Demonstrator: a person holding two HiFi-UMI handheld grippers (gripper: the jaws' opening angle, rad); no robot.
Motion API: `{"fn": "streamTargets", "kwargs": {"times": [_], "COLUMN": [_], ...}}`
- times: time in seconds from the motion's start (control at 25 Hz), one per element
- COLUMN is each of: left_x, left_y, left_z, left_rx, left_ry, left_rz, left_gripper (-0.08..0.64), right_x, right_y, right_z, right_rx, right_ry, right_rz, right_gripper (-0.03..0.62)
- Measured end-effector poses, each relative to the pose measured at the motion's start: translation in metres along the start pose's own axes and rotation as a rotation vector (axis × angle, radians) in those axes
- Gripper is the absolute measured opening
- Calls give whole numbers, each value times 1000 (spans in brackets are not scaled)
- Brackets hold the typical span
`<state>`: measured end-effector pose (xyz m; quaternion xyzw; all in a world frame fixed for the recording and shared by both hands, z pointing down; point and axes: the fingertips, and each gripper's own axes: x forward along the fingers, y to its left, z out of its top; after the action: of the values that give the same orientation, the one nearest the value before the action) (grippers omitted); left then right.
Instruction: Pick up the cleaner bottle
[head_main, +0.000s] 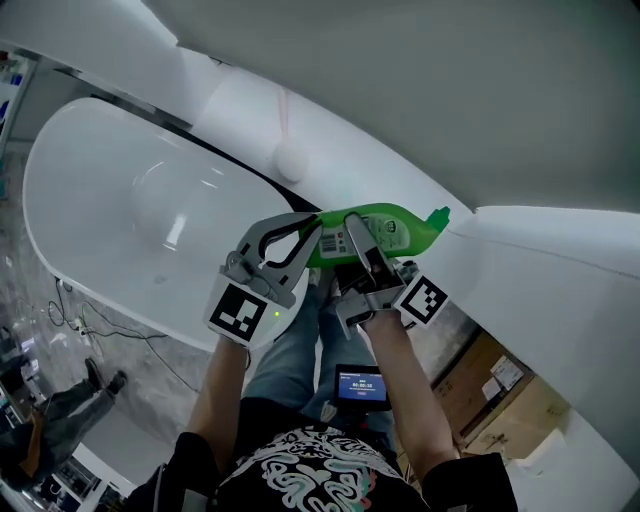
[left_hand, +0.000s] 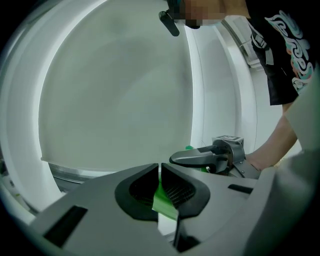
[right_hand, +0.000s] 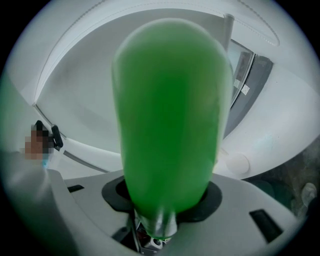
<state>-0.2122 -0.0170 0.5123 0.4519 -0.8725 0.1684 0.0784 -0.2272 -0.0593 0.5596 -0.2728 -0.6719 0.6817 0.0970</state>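
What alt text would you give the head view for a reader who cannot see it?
Seen from above, a person holds a green cleaner bottle sideways beside a white bathtub. The right gripper has its jaws clamped on the body, the left gripper pinches the bottom end, and the cap points right.

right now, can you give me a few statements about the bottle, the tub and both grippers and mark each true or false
1. The right gripper is clamped on the green cleaner bottle. True.
2. The cleaner bottle stands upright on the tub's rim. False: it lies roughly level in the air, held between the two grippers.
3. The left gripper is wide open and empty. False: its jaws are nearly together, pinching a thin green part of the cleaner bottle.
4. A white bathtub lies beneath the grippers. True.
5. The bottle's cap is red. False: it is green, like the body.
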Motion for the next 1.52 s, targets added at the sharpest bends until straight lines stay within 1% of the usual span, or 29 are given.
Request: {"fn": "streamTargets", "kwargs": {"times": [0.2,0.4,0.56,0.72,0.84,1.04,1.12,1.32,1.52], "left_x": [-6,-14,-17,-24,-25,-34,-36,-37,-38], "left_y": [2,4,4,0,-3,-9,-7,-10,-13], "left_z": [19,33,46,56,64,79,87,103,109], "left_rx": [-14,-29,-21,-10,5,-2,2,44,60], "left_ry": [-14,37,48,70,72,68,53,33,22], "left_rz": [13,-10,-15,-15,-26,-38,-33,-3,32], "left_gripper": [25,20,20,20,20,20,20,20,20], "right_x": [1,4,4,1,-2,-10,-7,-9,-11], "right_y": [20,41,54,67,75,93,99,112,115], "right_z": [0,0,1,-2,0,-4,-3,2,3], "right_rx": [13,21,37,41,35,47,51,56,76], "right_ry": [-16,-36,-51,-44,-43,-54,-57,-63,-66], "right_rz": [-4,-11,-18,-17,-18,-32,-21,12,36], "right_gripper": [213,213,213,213,213,213,213,213,213]}}
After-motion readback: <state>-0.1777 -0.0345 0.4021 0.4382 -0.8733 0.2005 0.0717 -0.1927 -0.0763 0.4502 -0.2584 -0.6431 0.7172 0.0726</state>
